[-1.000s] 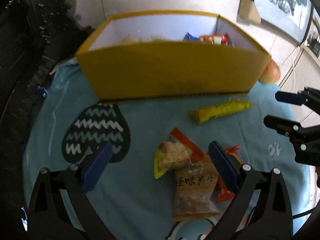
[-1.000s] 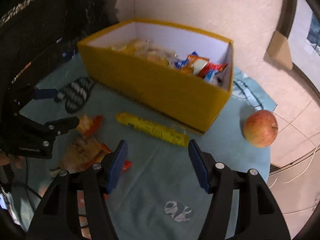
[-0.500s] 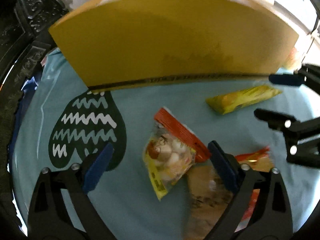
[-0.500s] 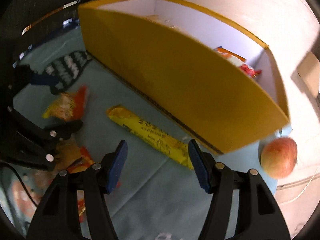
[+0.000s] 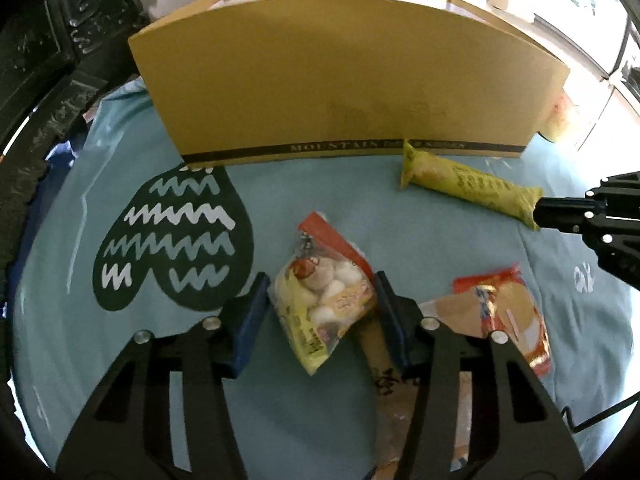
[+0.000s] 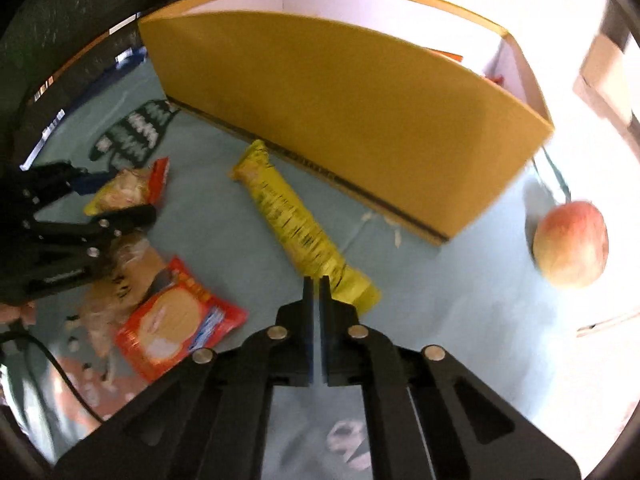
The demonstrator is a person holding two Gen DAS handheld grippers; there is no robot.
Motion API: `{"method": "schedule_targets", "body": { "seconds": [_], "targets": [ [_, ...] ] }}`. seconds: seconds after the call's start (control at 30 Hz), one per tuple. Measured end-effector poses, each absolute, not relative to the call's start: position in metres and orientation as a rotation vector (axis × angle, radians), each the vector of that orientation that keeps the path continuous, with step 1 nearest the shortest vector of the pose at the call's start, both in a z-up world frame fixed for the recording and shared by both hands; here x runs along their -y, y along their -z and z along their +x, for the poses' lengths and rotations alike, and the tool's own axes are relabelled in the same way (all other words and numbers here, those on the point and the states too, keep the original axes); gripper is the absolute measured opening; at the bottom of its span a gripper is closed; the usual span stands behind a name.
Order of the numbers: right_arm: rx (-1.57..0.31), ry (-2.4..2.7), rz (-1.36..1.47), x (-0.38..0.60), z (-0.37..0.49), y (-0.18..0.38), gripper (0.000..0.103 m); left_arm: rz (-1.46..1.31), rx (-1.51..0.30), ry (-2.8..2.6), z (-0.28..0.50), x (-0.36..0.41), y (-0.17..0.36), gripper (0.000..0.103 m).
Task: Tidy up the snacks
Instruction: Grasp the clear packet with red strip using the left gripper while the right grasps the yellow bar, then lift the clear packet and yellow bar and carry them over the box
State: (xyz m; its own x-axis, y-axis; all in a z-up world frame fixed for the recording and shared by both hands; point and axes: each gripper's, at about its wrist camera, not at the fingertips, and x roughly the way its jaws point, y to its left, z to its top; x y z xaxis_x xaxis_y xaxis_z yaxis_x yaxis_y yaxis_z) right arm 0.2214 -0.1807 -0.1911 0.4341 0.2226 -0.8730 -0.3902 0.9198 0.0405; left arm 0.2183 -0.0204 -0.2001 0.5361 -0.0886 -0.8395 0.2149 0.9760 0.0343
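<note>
left claw (image 5: 322, 316) closing around candy bag (image 5: 326, 304) on tabletop (image 5: 120, 360), pads at its sides, grip not yet sure | right claw (image 6: 316, 292) shut, pinching tail of yellow pack (image 6: 296, 224) before box (image 6: 360, 128) | risk: thin tail slips out on lift; candy bag bulges free of pads

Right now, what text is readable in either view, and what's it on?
"MOUNTAIN": dark strip along the bottom of the yellow box; the words after it are too blurred to read.
Long yellow snack pack: dark printed characters, too blurred to read.
Clear bag of white balls: small print on its yellow edge, unreadable.
Red cracker pack: label print, unreadable.
Brown pack: dark characters, partly hidden, unreadable.
</note>
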Motion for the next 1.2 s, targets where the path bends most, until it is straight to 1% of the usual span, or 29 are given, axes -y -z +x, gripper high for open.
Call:
{"method": "schedule_targets", "body": {
  "seconds": [0.13,0.2,0.23,0.27,0.3,0.33,0.37,0.43,0.5,0.57,0.63,0.67,0.9,1.03,1.2],
  "targets": [
    [-1.080,-0.408,-0.087,0.186,0.207,0.190,0.002,0.134,-0.979,0.180,0.211,0.016,0.195,0.053],
    [-1.072,-0.423,-0.136,0.183,0.209,0.186,0.002,0.142,-0.984,0.174,0.212,0.016,0.196,0.053],
    [-1.044,-0.423,-0.178,0.178,0.210,0.182,0.009,0.151,-0.984,0.168,0.211,0.015,0.197,0.053],
    [-1.022,-0.420,-0.207,0.175,0.212,0.178,0.030,0.155,-0.986,0.162,0.213,0.016,0.196,0.053],
    [-0.988,-0.400,-0.253,0.169,0.218,0.173,0.046,0.152,-0.990,0.156,0.214,0.014,0.196,0.053],
    [-0.965,-0.385,-0.287,0.167,0.224,0.171,0.071,0.149,-0.998,0.149,0.217,0.012,0.197,0.053],
    [-0.960,-0.381,-0.313,0.164,0.230,0.171,0.078,0.148,-1.001,0.136,0.222,0.007,0.199,0.053],
    [-1.055,-0.398,-0.333,0.156,0.254,0.188,0.078,0.155,-1.011,0.123,0.226,0.004,0.202,0.053],
    [-1.180,-0.405,-0.305,0.153,0.264,0.211,0.062,0.180,-1.020,0.113,0.229,0.004,0.207,0.053],
    [-1.176,-0.440,-0.260,0.151,0.264,0.212,0.021,0.186,-1.014,0.116,0.228,0.003,0.208,0.052],
    [-1.168,-0.476,-0.222,0.149,0.256,0.211,0.020,0.164,-1.012,0.127,0.226,0.002,0.206,0.050],
    [-1.152,-0.484,-0.214,0.149,0.250,0.210,0.020,0.152,-1.007,0.136,0.223,0.000,0.204,0.047],
    [-1.101,-0.527,0.135,0.177,0.210,0.190,0.020,0.053,-0.945,0.195,0.191,-0.012,0.175,0.046],
    [-1.054,-0.506,0.187,0.188,0.193,0.180,0.020,0.017,-0.894,0.201,0.169,-0.012,0.151,0.046],
    [-0.971,-0.449,0.231,0.201,0.184,0.155,0.020,0.037,-0.838,0.215,0.170,-0.007,0.122,0.046]
  ]
}}
